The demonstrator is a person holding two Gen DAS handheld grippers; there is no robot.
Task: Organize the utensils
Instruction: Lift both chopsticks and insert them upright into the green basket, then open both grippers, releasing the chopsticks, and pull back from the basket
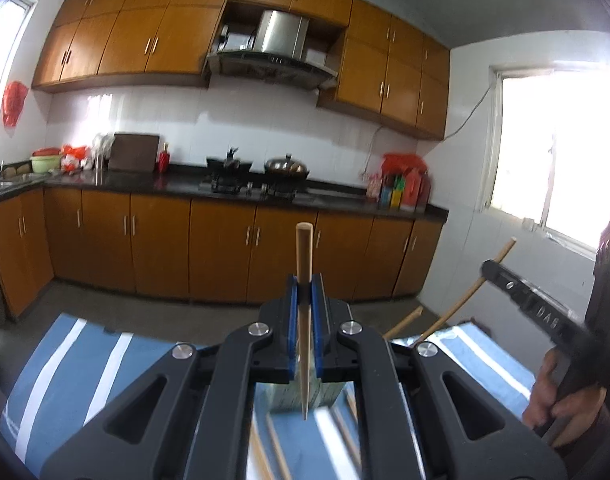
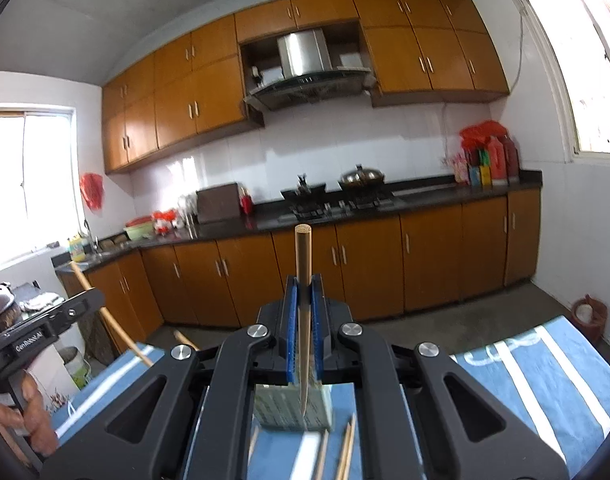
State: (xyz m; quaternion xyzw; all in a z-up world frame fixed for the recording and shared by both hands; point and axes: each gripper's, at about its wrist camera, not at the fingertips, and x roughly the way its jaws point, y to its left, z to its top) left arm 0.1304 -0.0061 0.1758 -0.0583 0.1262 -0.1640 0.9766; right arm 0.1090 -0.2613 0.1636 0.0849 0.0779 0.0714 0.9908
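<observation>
Two grippers are in view, and each one holds exactly one wooden chopstick. The left gripper (image 1: pixel 305 292) has its blue pads pressed together on a chopstick (image 1: pixel 304 256) that stands nearly upright, thick end up and thin tip down. The right gripper (image 2: pixel 304 292) is clamped in the same way on its own chopstick (image 2: pixel 303 256). Below them is a table with a blue cloth with white stripes (image 1: pixel 65 360). On the cloth stands one box-shaped holder (image 2: pixel 293 408); what is inside it I cannot tell. About three more loose chopsticks (image 2: pixel 347 448) lie on the cloth just before the holder.
</observation>
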